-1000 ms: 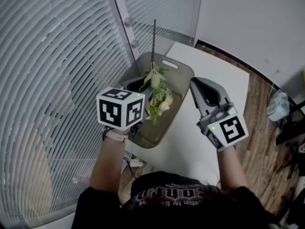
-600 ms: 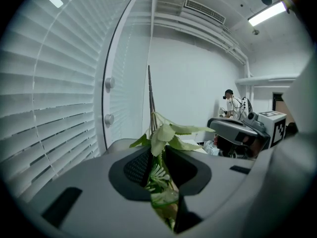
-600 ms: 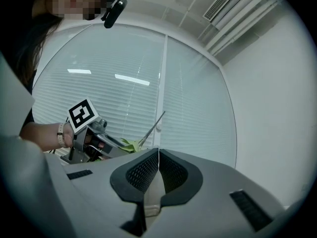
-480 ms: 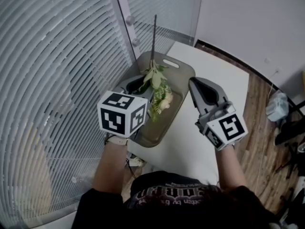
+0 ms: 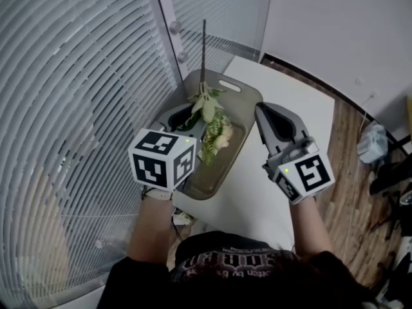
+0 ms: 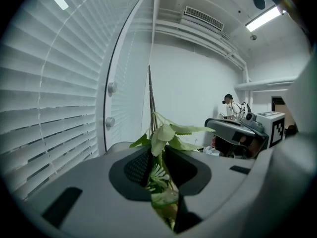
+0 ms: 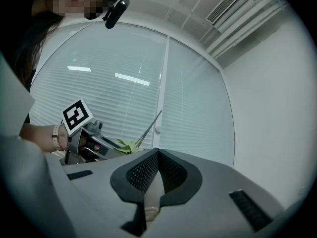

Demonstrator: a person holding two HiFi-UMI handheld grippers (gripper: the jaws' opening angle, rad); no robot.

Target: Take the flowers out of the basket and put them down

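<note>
Head view: flowers (image 5: 212,124), pinched in the left gripper's (image 5: 192,117) narrow jaws, now stand slightly straighter over the basket (image 5: 241,94), so lift-out seems begun; right gripper (image 5: 262,112) beside the basket is closed, empty.

The head camera looks steeply down over the counter (image 5: 283,102). Cameras on the left tool (image 6: 157,175) and right tool (image 7: 151,182) look closely along their jaws. All show the flowers (image 5: 209,118).
</note>
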